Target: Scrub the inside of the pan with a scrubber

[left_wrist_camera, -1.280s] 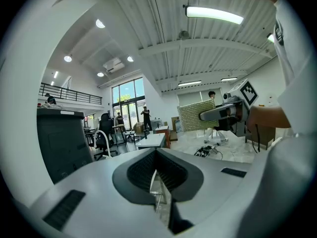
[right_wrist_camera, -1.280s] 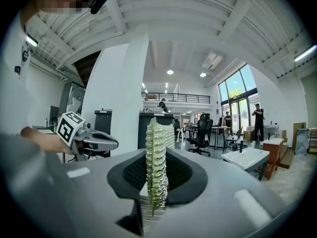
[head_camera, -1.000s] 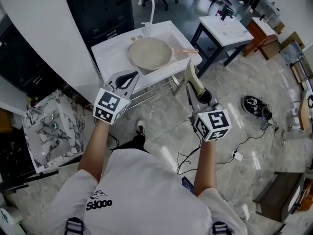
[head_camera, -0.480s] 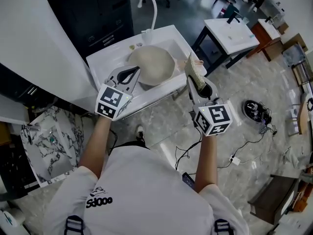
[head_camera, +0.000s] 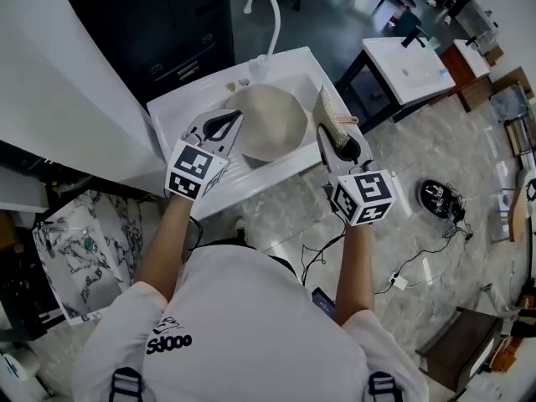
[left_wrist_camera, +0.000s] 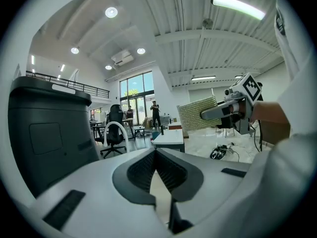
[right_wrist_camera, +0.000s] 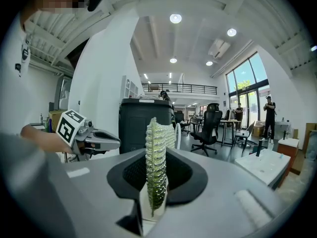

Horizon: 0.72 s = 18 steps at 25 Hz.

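A beige pan (head_camera: 272,126) lies in the white sink (head_camera: 194,99) straight ahead in the head view. Its handle is hidden behind the scrubber. My right gripper (head_camera: 338,141) is shut on a pale green mesh scrubber (head_camera: 328,114), held upright on edge just right of the pan's rim. The scrubber (right_wrist_camera: 156,155) stands between the jaws of that gripper (right_wrist_camera: 156,187). My left gripper (head_camera: 232,116) hovers over the pan's left rim. Its jaws meet at the tips with nothing held (left_wrist_camera: 156,153). From the left gripper view, the scrubber (left_wrist_camera: 196,114) shows at the right.
A white gooseneck faucet (head_camera: 270,5) rises behind the sink. A dark cabinet (head_camera: 172,19) stands beyond it. A second white sink stand (head_camera: 412,64) is at the right, a marble basin (head_camera: 79,241) at the left. Cables and a black object (head_camera: 437,198) lie on the floor.
Both grippers have come closer to the sink. The left one now sits over the pan's left rim, and the scrubber stands by its right rim. Neither grip has changed.
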{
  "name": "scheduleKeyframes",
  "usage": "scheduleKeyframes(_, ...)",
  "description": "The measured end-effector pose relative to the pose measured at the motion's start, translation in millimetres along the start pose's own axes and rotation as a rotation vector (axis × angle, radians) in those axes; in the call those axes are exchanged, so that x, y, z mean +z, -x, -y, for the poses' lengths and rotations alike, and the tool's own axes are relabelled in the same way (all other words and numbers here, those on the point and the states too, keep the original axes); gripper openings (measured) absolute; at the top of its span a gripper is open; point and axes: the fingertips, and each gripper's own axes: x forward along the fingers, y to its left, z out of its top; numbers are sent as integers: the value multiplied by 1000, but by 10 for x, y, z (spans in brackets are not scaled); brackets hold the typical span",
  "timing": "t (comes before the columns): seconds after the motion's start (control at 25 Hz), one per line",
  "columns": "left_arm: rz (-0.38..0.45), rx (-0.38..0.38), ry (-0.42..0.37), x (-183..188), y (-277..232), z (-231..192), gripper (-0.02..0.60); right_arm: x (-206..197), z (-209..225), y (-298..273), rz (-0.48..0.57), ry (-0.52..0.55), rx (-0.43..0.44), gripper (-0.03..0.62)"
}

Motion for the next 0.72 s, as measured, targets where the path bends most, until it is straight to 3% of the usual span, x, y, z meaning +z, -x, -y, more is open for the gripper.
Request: scheduleKeyframes(0.72,-47,118,99,-408,-518,-497,0,-549,463,-867,-144,-16,79,72)
